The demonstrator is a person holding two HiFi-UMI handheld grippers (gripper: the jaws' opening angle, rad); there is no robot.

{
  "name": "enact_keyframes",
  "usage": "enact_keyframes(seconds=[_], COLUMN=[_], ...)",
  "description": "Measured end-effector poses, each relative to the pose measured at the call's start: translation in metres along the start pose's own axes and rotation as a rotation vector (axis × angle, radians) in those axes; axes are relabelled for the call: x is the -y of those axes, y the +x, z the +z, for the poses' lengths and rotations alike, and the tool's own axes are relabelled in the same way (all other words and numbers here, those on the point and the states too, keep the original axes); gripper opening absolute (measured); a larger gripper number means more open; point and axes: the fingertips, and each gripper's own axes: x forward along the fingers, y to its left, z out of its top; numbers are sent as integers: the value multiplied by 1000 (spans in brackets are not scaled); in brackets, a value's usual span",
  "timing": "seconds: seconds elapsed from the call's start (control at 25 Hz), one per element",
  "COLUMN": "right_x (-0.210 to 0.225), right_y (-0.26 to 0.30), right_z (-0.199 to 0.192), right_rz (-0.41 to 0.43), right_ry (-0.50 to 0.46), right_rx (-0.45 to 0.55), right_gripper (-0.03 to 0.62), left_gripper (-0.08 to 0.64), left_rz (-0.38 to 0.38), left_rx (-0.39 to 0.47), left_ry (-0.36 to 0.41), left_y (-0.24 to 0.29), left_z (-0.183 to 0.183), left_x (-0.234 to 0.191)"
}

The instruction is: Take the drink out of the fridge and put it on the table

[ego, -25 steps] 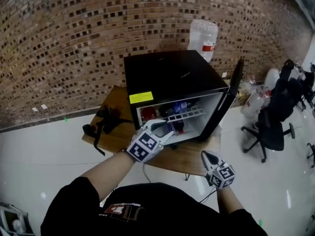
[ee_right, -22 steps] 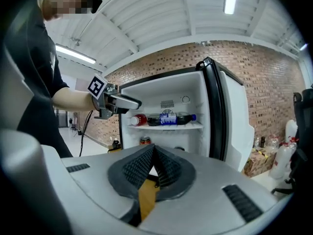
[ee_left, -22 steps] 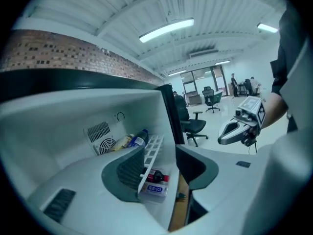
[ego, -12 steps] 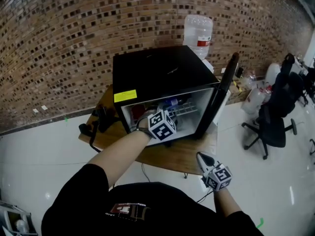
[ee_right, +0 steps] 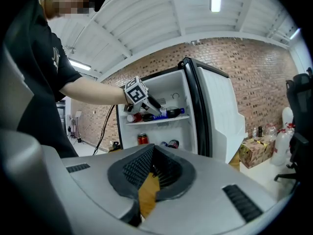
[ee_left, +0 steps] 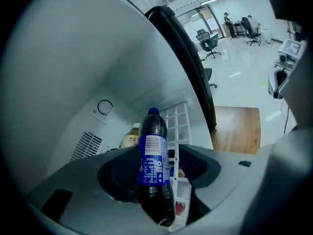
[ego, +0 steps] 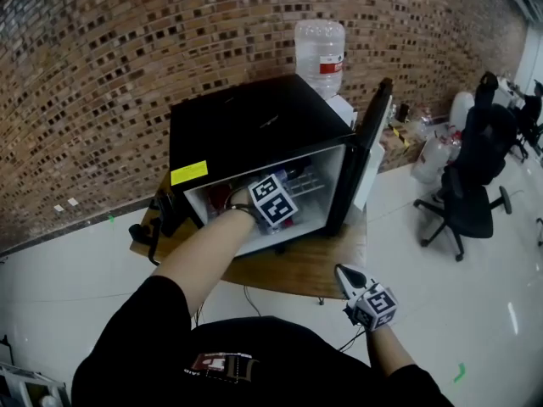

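A small black fridge [ego: 254,125] stands on a wooden table [ego: 297,265] with its door [ego: 366,155] swung open to the right. My left gripper [ego: 280,214] reaches inside onto the upper shelf. Its jaws are opening, and a dark cola bottle [ee_left: 152,165] with a blue label and cap lies between them. A gap shows at the right pad. The right gripper view shows that bottle [ee_right: 171,113] lying on the shelf, with my left gripper [ee_right: 156,109] at it. My right gripper [ego: 346,274] hangs low in front of the table, shut and empty.
A pale bottle [ee_left: 130,136] lies deeper on the white wire shelf [ee_left: 178,126]. A red can [ee_right: 142,139] stands on the fridge's lower level. A black cabled device [ego: 157,219] lies on the table's left. A water jug [ego: 320,53] stands behind, office chairs [ego: 471,193] at right.
My left gripper has gone from just outside the fridge opening to inside it, onto the shelf. The right gripper has stayed low near the table's front edge.
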Motion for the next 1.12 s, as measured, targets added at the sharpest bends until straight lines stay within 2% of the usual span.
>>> enact_keyframes(seconds=[0.36, 0.48, 0.64, 0.72, 0.84, 1.12], right_x=[10, 14, 23, 24, 23, 22], right_y=[-12, -13, -14, -12, -10, -10], right_z=[-2, -2, -6, -8, -10, -11], right_rz=[-22, -30, -41, -43, -40, -42], right_ry=[34, 44, 31, 34, 38, 53], right_rx=[8, 9, 11, 11, 9, 7], right_gripper=[11, 11, 11, 11, 10, 11], left_gripper=[264, 296, 298, 309, 288, 282], left_rz=[-44, -65, -66, -91, -138, -215], left_rx=[-72, -106, -110, -108, -121, -162], left_ry=[49, 32, 8, -19, -58, 42], left_y=[22, 30, 33, 36, 38, 37], left_z=[0, -10, -12, -13, -16, -5], left_x=[-7, -6, -12, -13, -11, 2])
